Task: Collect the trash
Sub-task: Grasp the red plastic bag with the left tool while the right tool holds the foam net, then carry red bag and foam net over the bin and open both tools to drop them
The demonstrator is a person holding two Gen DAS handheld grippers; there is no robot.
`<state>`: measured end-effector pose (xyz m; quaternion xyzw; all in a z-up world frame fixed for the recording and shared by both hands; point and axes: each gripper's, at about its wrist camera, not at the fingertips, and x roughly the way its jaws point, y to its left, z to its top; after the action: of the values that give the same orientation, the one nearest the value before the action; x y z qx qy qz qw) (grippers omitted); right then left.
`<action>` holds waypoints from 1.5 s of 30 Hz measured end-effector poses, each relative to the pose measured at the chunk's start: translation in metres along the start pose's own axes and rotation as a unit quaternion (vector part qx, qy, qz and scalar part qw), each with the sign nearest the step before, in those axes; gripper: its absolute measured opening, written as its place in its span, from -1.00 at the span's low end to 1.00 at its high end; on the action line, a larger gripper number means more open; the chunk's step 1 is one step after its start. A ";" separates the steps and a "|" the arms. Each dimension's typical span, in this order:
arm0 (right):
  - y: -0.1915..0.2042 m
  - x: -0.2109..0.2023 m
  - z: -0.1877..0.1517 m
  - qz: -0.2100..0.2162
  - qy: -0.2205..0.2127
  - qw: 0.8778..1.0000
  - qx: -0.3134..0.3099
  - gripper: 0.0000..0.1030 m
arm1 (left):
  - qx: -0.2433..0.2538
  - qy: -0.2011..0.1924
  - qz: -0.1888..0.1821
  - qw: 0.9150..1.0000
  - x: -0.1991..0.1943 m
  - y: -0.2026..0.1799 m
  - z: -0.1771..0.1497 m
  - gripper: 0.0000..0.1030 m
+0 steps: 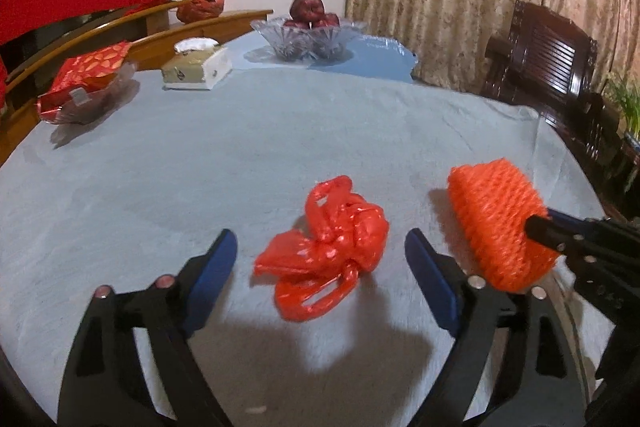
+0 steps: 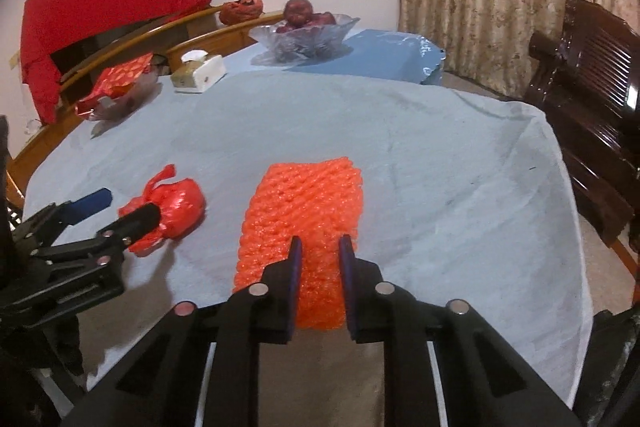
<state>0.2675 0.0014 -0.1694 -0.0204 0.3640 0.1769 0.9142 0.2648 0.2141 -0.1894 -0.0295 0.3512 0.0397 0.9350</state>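
While right gripper [image 2: 322,247] pinches knobbly foam net [image 2: 304,203] | crinkled plastic bag [image 1: 328,247] loose

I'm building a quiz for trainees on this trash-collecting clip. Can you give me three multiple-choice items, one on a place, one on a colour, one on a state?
1. Where does the crumpled red plastic bag lie?
A. in the glass fruit bowl
B. on the cloth between the left claw's open fingers
C. on the dark wooden chair

2. What colour is the foam net sleeve?
A. orange
B. green
C. white

3. In what state is the right claw?
A. wide open over bare cloth
B. out of view
C. shut on the foam net sleeve

Key: 1 B, the left wrist view shows the bag on the cloth, framed by the left claw with its fingers spread. 2 A, the sleeve is bright orange in both views. 3 C, the right wrist view shows the sleeve pinched between the two fingers.
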 end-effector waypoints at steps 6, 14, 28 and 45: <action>-0.009 0.000 0.001 -0.002 0.000 1.000 0.010 -0.64 | -0.003 0.053 -0.010 0.999 0.028 -0.004 0.004 0.10; -0.012 -0.017 0.000 -0.002 -0.008 1.000 0.018 -0.64 | 0.004 0.028 -0.013 1.000 0.004 -0.014 0.006 -0.49; -0.028 -0.097 0.003 -0.009 -0.057 0.998 0.026 -0.64 | -0.003 -0.032 -0.028 0.999 -0.087 -0.047 0.016 -0.66; -0.067 -0.212 -0.017 -0.057 -0.110 0.992 0.038 -0.64 | 0.042 -0.065 -0.096 0.992 -0.178 -0.135 0.011 -0.66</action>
<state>0.1368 -0.1297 -0.0453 0.0135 0.2662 0.1114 0.9574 0.1512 0.0709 -0.0595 -0.0216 0.2868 -0.0633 0.9557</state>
